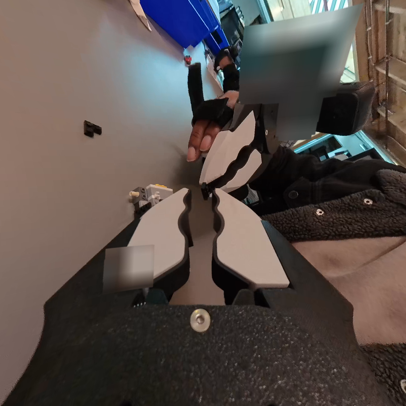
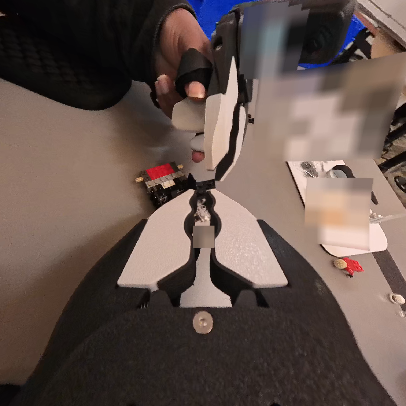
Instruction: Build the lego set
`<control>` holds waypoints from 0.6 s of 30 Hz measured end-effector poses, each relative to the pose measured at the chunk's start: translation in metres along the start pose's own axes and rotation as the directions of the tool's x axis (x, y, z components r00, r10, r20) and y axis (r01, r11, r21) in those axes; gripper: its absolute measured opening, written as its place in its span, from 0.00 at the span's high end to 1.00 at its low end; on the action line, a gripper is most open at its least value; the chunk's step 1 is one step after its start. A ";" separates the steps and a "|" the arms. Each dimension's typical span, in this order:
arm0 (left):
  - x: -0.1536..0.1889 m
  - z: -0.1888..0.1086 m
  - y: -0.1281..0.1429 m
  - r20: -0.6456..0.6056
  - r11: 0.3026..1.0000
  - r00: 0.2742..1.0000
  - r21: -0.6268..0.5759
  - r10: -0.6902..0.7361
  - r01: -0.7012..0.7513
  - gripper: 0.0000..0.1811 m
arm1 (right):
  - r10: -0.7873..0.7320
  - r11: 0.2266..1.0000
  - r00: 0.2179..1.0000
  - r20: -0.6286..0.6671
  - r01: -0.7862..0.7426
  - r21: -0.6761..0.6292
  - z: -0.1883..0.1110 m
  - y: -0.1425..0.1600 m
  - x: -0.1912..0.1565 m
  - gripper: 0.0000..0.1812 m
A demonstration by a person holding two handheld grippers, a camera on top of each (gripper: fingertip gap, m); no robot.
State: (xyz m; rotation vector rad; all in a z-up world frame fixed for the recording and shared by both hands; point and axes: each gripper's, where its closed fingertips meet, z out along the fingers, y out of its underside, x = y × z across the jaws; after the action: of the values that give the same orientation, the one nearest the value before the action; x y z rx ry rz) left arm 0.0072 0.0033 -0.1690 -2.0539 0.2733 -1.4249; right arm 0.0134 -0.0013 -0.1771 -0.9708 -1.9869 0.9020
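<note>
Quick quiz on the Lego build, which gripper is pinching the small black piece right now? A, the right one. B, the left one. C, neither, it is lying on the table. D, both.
A: the right gripper is shut on the small black piece, while the left gripper stands open beside it.

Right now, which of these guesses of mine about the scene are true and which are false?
1. The right gripper is pinching a small black piece. True.
2. The left gripper is clamped shut. False: its jaws stand apart, with the small black piece near its tips.
3. A partly built model with a red top lies on the table. True.
4. The loose red piece is held in a gripper. False: it lies on the table, away from both grippers.
</note>
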 end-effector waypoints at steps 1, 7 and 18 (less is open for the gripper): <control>0.000 -0.001 -0.001 0.006 1.000 1.000 0.008 0.000 0.000 0.90 | 0.010 1.000 1.000 -0.016 -0.010 0.002 0.000 0.000 0.000 0.96; 0.003 0.009 0.000 0.024 1.000 1.000 0.031 0.000 -0.001 0.91 | 0.019 1.000 0.989 -0.146 -0.017 0.016 -0.002 -0.003 0.010 0.96; 0.010 0.006 -0.024 0.000 0.979 0.999 0.202 -0.037 0.036 0.96 | 0.080 0.996 0.932 -0.354 -0.063 0.061 -0.011 -0.015 0.031 0.96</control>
State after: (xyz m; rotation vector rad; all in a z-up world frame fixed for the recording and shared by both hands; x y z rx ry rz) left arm 0.0127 0.0192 -0.1484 -1.9047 0.0847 -1.4090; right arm 0.0045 0.0212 -0.1502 -1.0993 -1.6251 0.7479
